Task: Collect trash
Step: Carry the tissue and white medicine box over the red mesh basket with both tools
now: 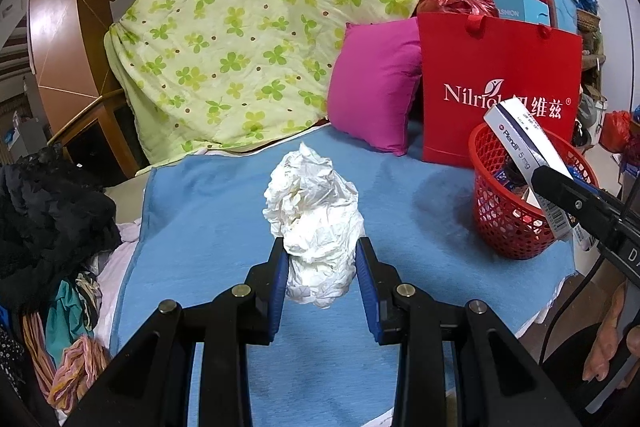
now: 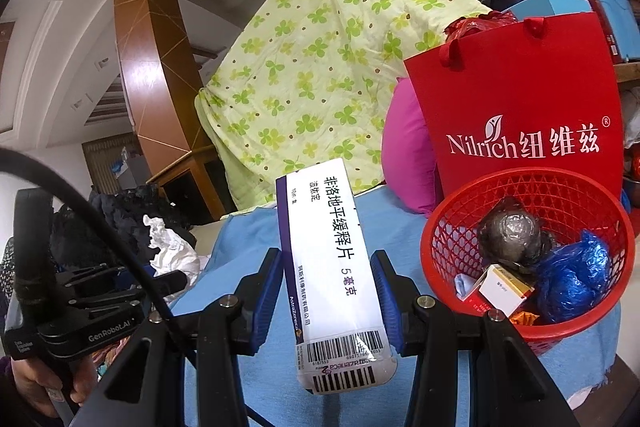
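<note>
My left gripper (image 1: 322, 263) is shut on a crumpled white tissue wad (image 1: 314, 211), held over the blue cloth (image 1: 224, 195). My right gripper (image 2: 328, 275) is shut on a white and purple medicine box (image 2: 328, 259), raised to the left of the red mesh basket (image 2: 452, 227). In the left wrist view that box (image 1: 520, 147) hangs over the basket (image 1: 504, 223), held by the right gripper's black fingers (image 1: 568, 195). The basket holds a grey foil ball (image 2: 512, 231), a blue plastic bag (image 2: 572, 279) and a small box (image 2: 504, 287).
A red paper bag (image 1: 500, 83) and a pink pillow (image 1: 376, 83) stand behind the basket. A green clover quilt (image 1: 240, 39) rises at the back. Dark clothes (image 1: 48, 219) pile at the left. The cloth's right edge drops off beside the basket.
</note>
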`<state>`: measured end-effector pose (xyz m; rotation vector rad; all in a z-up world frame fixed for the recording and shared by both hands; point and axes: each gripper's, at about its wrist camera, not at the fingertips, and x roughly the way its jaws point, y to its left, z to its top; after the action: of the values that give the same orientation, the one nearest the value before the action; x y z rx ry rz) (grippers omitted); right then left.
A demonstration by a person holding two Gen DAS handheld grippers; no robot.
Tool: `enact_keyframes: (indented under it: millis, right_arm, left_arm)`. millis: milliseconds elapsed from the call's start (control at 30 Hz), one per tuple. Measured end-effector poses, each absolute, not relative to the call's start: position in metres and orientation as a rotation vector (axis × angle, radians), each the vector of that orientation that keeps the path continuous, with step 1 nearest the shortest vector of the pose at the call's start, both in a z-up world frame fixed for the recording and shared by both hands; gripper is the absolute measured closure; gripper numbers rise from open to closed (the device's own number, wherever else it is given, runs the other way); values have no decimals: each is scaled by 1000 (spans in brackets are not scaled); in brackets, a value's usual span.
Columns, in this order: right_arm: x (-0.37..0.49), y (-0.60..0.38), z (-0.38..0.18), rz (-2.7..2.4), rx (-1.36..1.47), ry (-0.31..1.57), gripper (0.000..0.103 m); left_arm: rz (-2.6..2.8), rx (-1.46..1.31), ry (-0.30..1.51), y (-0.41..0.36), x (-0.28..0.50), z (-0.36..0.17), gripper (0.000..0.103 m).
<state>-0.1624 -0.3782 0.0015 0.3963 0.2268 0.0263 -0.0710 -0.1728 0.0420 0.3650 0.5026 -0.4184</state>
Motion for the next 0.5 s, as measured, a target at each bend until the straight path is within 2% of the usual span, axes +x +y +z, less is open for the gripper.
enact_keyframes:
  millis: [500]
  right_arm:
    - [-171,-383,2,21,406,202,55]
  left_arm:
    - [-432,387,506,-184,-71,39,68]
